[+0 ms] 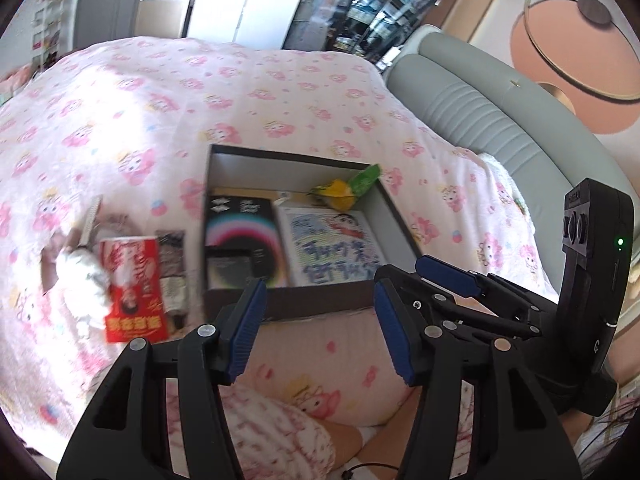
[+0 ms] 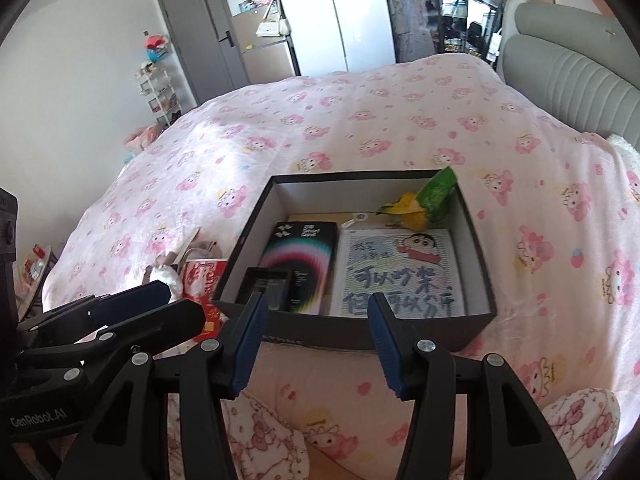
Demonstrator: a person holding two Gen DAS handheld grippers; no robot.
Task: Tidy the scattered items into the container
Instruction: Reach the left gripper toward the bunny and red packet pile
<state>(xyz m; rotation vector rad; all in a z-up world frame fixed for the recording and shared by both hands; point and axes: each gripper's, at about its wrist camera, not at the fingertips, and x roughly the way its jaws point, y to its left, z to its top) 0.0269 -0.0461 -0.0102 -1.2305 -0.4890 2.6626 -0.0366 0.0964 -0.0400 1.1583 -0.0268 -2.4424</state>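
A dark box (image 1: 288, 156) (image 2: 360, 176) with white inner walls sits on the pink bedspread. Inside lie a black carton with a rainbow ring (image 1: 240, 240) (image 2: 300, 264), a cartoon picture pad (image 1: 336, 244) (image 2: 400, 272), a yellow and green packet (image 1: 348, 190) (image 2: 420, 200) and a small black case (image 1: 228, 268) (image 2: 268, 284). Left of the box lie a red packet (image 1: 134, 280) (image 2: 204, 280), a white plush (image 1: 80, 276) (image 2: 166, 274) and a dark sachet (image 1: 172, 272). My left gripper (image 1: 320, 280) (image 2: 180, 300) and right gripper (image 2: 317, 298) (image 1: 436, 280) hover side by side at the box's near wall, both open and empty.
A grey padded headboard (image 1: 480, 112) (image 2: 560, 68) borders the bed on the right. A person's pink patterned clothing (image 1: 280, 432) (image 2: 260, 440) fills the bottom of both views. A grey door (image 2: 208, 40), white wardrobe and shelf of toys (image 2: 160, 92) stand beyond the bed.
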